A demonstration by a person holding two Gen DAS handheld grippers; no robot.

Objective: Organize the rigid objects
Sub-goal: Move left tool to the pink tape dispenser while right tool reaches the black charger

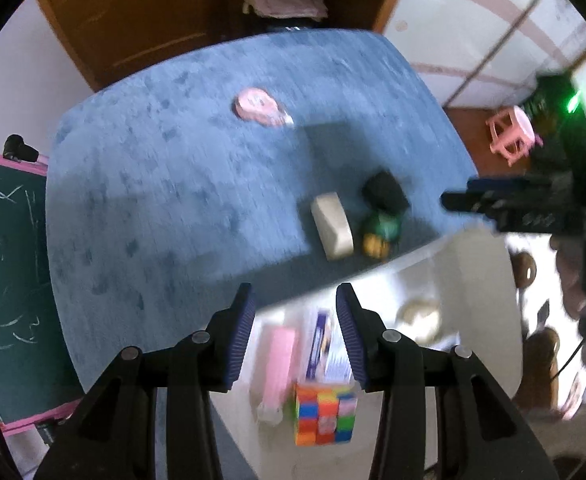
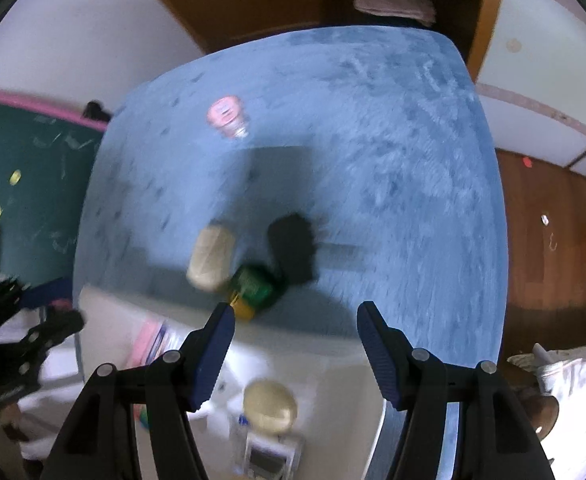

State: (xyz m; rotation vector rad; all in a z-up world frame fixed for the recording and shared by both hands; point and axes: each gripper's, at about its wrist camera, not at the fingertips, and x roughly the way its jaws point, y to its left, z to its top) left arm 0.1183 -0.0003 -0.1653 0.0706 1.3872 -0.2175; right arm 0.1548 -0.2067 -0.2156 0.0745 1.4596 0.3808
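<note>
A white bin (image 1: 473,280) stands at the near edge of a blue rug (image 1: 173,200). It holds a Rubik's cube (image 1: 325,414), a pink box (image 1: 279,356), a blue-and-white box (image 1: 327,344) and a round cream item (image 2: 270,404). On the rug lie a cream block (image 1: 331,225), a black box (image 1: 385,190), a green-and-yellow object (image 1: 381,232) and a pink round item (image 1: 258,106). My left gripper (image 1: 296,336) is open and empty above the bin. My right gripper (image 2: 296,354) is open and empty above the bin's far rim, near the green object (image 2: 253,290).
A chalkboard with a pink frame (image 1: 5,272) stands left of the rug. A wooden cabinet (image 1: 197,12) is behind it. A pink stool (image 1: 511,134) sits on the wooden floor (image 2: 549,232) at the right. The right gripper's body shows at the right of the left wrist view.
</note>
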